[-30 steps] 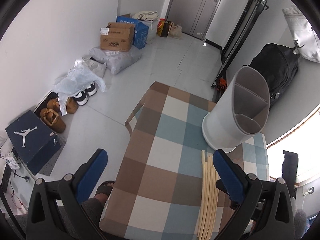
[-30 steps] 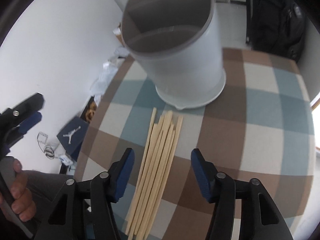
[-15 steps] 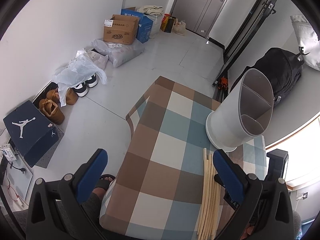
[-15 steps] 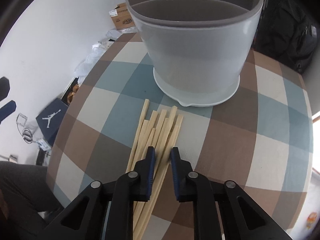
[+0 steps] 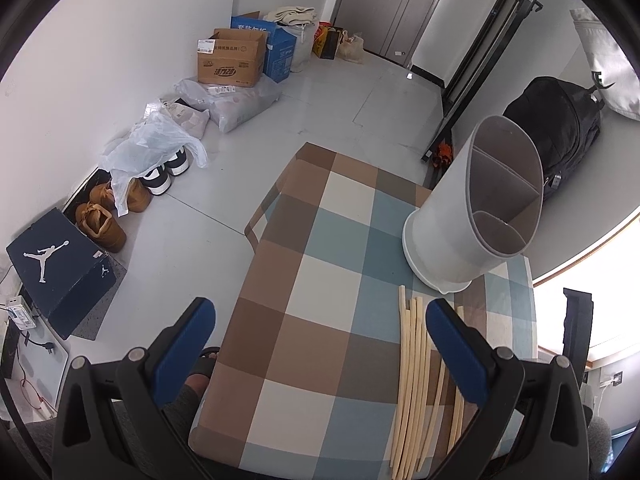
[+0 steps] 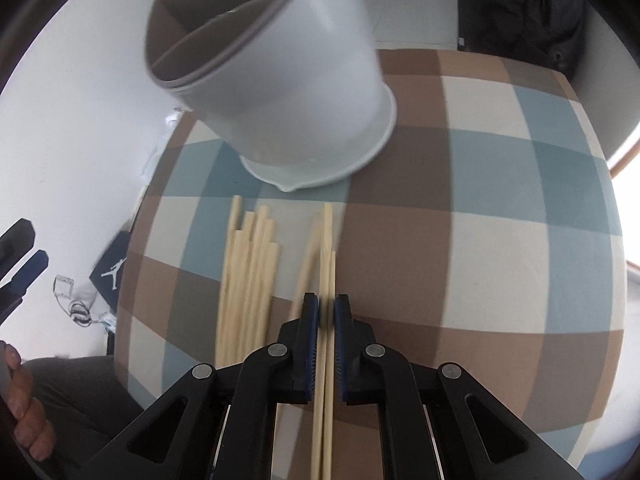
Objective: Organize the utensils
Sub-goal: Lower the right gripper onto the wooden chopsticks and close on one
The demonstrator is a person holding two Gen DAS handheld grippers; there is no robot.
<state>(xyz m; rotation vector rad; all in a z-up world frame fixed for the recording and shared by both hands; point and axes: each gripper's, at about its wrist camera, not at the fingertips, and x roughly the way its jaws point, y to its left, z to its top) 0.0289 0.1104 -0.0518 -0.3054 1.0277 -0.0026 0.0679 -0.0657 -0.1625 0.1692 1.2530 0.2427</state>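
Now right tongs (image 6: 327, 314) pinch two chopsticks (image 6: 328, 248) between them.

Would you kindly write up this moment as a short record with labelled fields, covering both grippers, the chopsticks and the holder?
right gripper: shut on held chopsticks, which look like two or three sticks set apart from the rest
left gripper: open, holding nothing, above the table's near edge
loose chopsticks: a bundle lying flat on the checked tablecloth, to the left of the held ones
utensil holder: white, divided into compartments, upright on the cloth beyond the chopstick tips; compartments look empty
task stage: no chopsticks in the holder yet
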